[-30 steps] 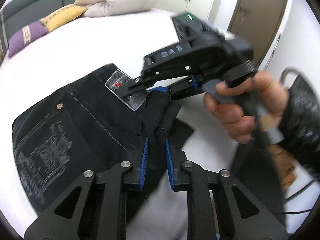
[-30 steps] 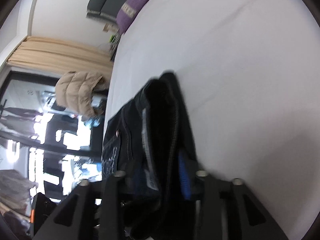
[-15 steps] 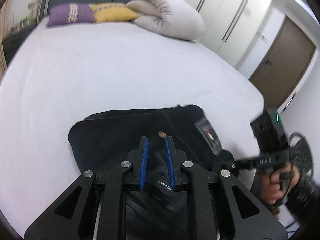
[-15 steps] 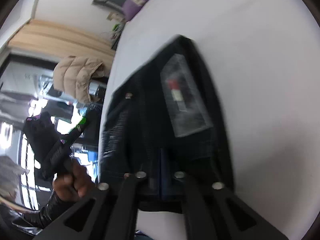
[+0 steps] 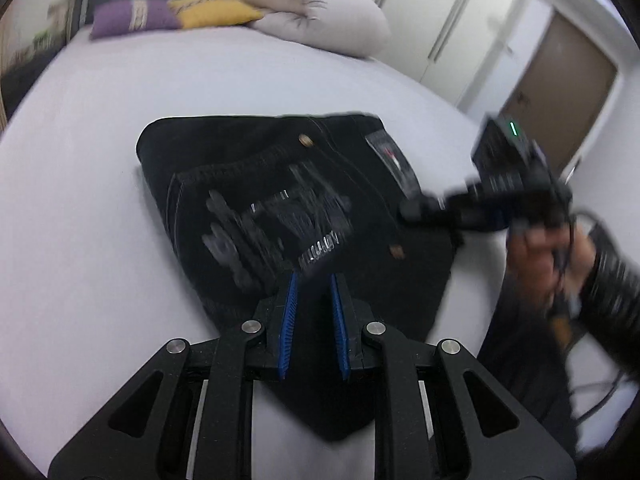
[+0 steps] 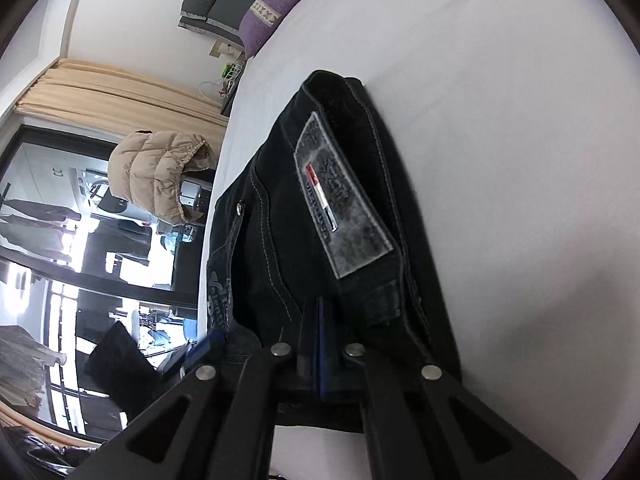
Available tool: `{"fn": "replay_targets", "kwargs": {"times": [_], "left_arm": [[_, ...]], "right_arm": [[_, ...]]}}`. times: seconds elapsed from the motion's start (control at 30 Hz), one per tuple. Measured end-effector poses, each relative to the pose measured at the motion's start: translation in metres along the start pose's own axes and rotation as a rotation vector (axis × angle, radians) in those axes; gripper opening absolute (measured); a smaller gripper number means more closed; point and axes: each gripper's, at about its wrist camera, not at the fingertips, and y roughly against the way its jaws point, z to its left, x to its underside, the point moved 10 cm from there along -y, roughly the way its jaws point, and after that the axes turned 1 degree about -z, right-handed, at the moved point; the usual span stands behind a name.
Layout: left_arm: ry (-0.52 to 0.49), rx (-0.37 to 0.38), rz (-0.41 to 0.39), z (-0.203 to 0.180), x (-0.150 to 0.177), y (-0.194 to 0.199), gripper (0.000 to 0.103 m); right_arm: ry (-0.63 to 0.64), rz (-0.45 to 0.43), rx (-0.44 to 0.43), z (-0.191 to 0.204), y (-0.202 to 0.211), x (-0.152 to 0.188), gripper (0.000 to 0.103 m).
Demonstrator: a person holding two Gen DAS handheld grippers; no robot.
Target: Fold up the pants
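Note:
Black jeans point(image 5: 280, 184) lie folded into a compact stack on the white bed point(image 5: 100, 200), back pocket embroidery and grey waistband patch point(image 5: 392, 160) facing up. My left gripper point(image 5: 314, 280) sits at the near edge of the stack, its blue pads a little apart, with black cloth showing between and below them. My right gripper point(image 5: 416, 212) reaches in from the right at the waistband side. In the right wrist view the jeans point(image 6: 320, 220) fill the middle and the right gripper point(image 6: 316, 344) is nearly closed with denim at its fingers.
A rolled beige duvet point(image 5: 320, 16), a yellow pillow point(image 5: 212, 8) and a purple pillow point(image 5: 128, 20) lie at the head of the bed. White wardrobe doors and a brown door point(image 5: 560, 92) stand at the right. A tan puffer jacket point(image 6: 160, 172) hangs beside the bed.
The raised end of the jeans came down onto the stack. My left gripper pulled back to the near edge and its pads spread a little. My right gripper moved to the waistband side.

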Motion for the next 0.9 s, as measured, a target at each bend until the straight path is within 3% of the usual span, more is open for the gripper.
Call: {"fn": "replay_targets", "kwargs": {"times": [0.13,0.2,0.23,0.27,0.3,0.33,0.4,0.47,0.6,0.67,0.77,0.83,0.9], "left_arm": [[0.005,-0.012,-0.012,0.001,0.006,-0.002,0.016],[0.018,-0.008,0.002,-0.003,0.002,-0.002,0.016],[0.03,-0.002,0.003,-0.003,-0.001,0.003,0.017],[0.04,0.003,-0.002,-0.005,-0.004,0.006,0.017],[0.05,-0.001,-0.026,-0.004,-0.011,0.015,0.021],[0.062,-0.008,-0.051,0.001,-0.015,0.026,0.029],[0.119,-0.021,-0.08,0.02,-0.023,0.035,0.098],[0.214,-0.019,-0.115,0.041,-0.03,0.036,0.099],[0.366,0.076,-0.027,0.061,-0.033,0.014,0.099],[0.426,0.14,0.028,0.064,-0.032,-0.005,0.099],[0.51,0.196,0.11,0.066,-0.029,-0.03,0.097],[0.49,0.167,0.121,0.065,-0.032,-0.039,0.09],[0.436,0.107,0.164,0.06,-0.036,-0.048,0.065]], "right_arm": [[0.025,-0.001,0.033,0.009,0.005,0.001,0.003],[0.044,-0.051,0.023,0.025,0.021,-0.006,0.029],[0.052,-0.095,0.007,0.031,0.033,-0.012,0.054],[0.056,-0.13,-0.003,0.034,0.043,-0.017,0.071],[0.061,-0.176,-0.012,0.036,0.055,-0.024,0.075],[0.069,-0.21,-0.013,0.036,0.067,-0.034,0.076],[0.051,-0.187,-0.001,0.027,0.069,-0.043,0.076],[0.008,-0.113,-0.005,0.014,0.058,-0.049,0.074],[-0.051,0.003,0.021,-0.012,0.024,-0.059,0.068],[-0.076,0.036,-0.004,-0.018,0.012,-0.06,0.051],[-0.107,0.072,-0.028,-0.022,-0.004,-0.064,0.047],[-0.102,0.09,-0.036,-0.019,-0.012,-0.066,0.047],[-0.091,0.101,-0.032,-0.016,-0.018,-0.065,0.047]]}}
